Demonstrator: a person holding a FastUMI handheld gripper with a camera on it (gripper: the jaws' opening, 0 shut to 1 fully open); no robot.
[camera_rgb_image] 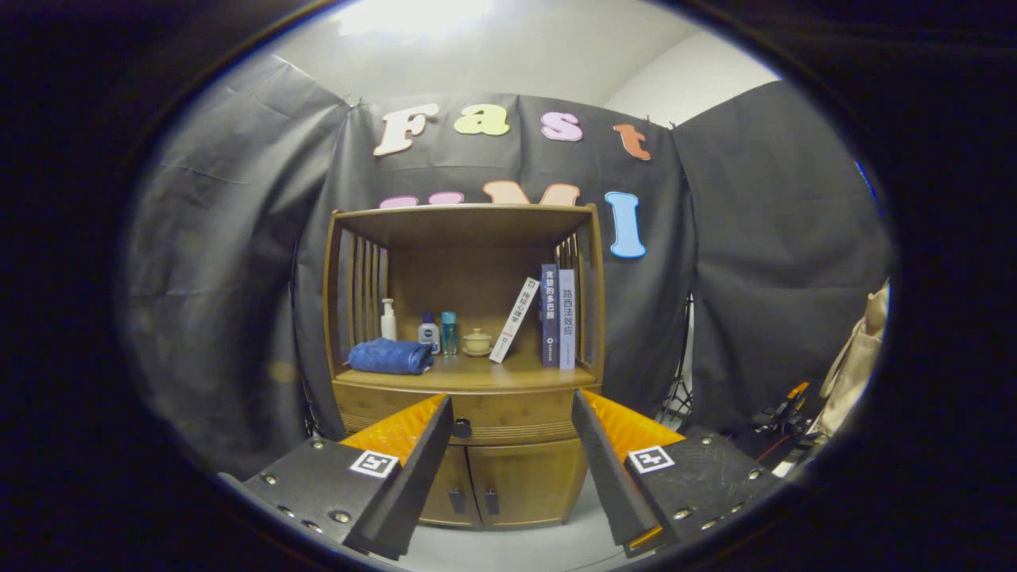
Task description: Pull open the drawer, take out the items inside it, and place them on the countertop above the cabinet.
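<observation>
Handheld gripper (pixel 512 413) hangs well back from a wooden cabinet (pixel 465 445), fingers spread apart, framing the closed drawer's dark knob (pixel 462 428), apparently lining up to pull.

Wooden cabinet (pixel 508 433) satin-smooth; cloth towel (pixel 389 356) soft, matt.
</observation>
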